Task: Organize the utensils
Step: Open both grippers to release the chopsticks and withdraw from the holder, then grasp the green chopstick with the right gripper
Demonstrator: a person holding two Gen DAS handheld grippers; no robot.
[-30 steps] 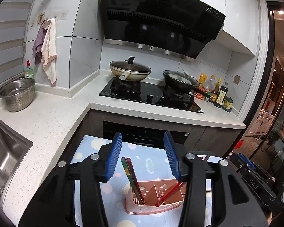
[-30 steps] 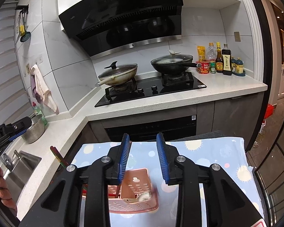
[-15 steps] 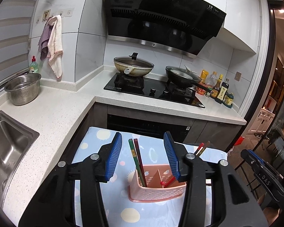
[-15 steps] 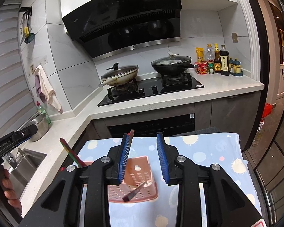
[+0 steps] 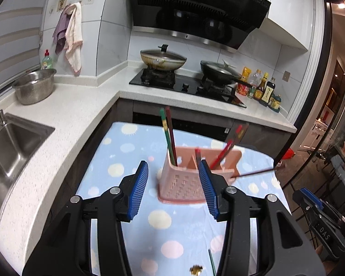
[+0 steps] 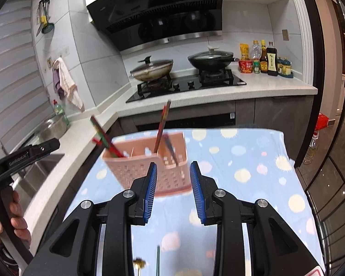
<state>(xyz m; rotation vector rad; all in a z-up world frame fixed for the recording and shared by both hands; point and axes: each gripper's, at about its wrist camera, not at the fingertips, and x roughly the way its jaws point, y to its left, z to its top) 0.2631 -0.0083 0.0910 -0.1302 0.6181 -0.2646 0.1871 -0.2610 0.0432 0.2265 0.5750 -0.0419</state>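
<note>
Kitchen, bench (image 5: 135, 151) under dotted blue cloth | pink perforated plastic utensil caddy (image 5: 186, 184) upright mid-cloth, chopsticks (image 5: 169, 138) sorted into compartments | left gripper (image 5: 173, 188), right gripper (image 6: 172, 191) both apart, empty, near caddy

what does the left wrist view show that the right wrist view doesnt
Only the left wrist view shows the sink basin fully and a chopstick poking out of the caddy's right side. Only the right wrist view shows the utensils hanging on the wall and the hand holding the left gripper. Both show the pink caddy with chopsticks, the spotted cloth, the stove, and open grippers.
</note>
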